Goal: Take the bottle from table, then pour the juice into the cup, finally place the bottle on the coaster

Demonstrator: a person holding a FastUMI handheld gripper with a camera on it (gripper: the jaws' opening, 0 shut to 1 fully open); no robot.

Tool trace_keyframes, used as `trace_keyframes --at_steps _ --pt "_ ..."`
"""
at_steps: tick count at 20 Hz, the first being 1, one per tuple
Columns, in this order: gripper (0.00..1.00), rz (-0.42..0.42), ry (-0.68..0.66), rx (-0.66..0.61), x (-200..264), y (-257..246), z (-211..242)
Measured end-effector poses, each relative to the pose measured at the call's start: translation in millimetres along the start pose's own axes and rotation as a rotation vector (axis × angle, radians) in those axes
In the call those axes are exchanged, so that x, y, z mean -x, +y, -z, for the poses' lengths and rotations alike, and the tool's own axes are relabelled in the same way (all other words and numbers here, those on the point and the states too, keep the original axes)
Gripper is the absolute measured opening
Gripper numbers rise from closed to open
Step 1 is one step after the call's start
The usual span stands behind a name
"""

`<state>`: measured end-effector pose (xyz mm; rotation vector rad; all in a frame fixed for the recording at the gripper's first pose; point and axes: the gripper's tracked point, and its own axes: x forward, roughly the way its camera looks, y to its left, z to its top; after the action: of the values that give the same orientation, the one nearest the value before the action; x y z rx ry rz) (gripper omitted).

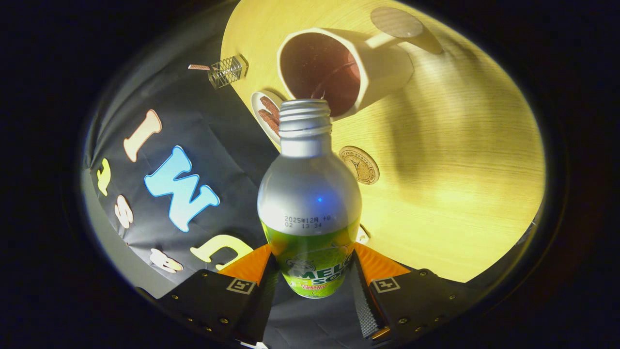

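the jaws (pixel 314 276) are closed on the lower body of the bottle (pixel 310 203), one finger (pixel 264 286) pressed against each side of its green label, so the bottle is held firmly between them. the bottle is seen pointing forward along the fingers, its silver shoulder and uncapped threaded neck reaching away from the jaws. the open mouth of the bottle is placed right at the rim of the cup (pixel 339 70), whether touching or just short of it cannot be told. the cup is a pale mug with a dark inside, and its handle is turned away from the bottle. a small round coaster (pixel 359 165) with a gold pattern is seen on the wooden worktop (pixel 460 184), just beside the bottle's neck and near the cup. a small white dish (pixel 266 116) with brown pieces in it is found at the worktop's edge, partly hidden behind the bottle's neck. beyond it, a little wire basket (pixel 226 71) is seen at the worktop's edge, near the cup. a round flat object (pixel 396 22) is noticed beyond the cup's handle.
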<state>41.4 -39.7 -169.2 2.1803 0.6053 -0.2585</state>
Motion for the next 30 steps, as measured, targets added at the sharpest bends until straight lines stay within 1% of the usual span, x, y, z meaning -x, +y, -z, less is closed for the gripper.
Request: trace_keyframes --at_steps 8,11,16,22,26,30 --pt "0.72 -0.009 0.010 -0.033 6.1 5.8 0.0" --pt "0.72 0.006 0.015 -0.046 7.7 4.3 -0.2" --pt "0.72 -0.008 0.011 -0.086 9.6 11.3 -3.5" --pt "0.72 0.006 0.021 -0.100 12.4 11.1 -4.3" --pt "0.72 -0.013 0.030 -0.116 13.6 14.2 -3.4" --pt "0.72 -0.013 0.033 -0.121 15.1 14.5 -3.5"
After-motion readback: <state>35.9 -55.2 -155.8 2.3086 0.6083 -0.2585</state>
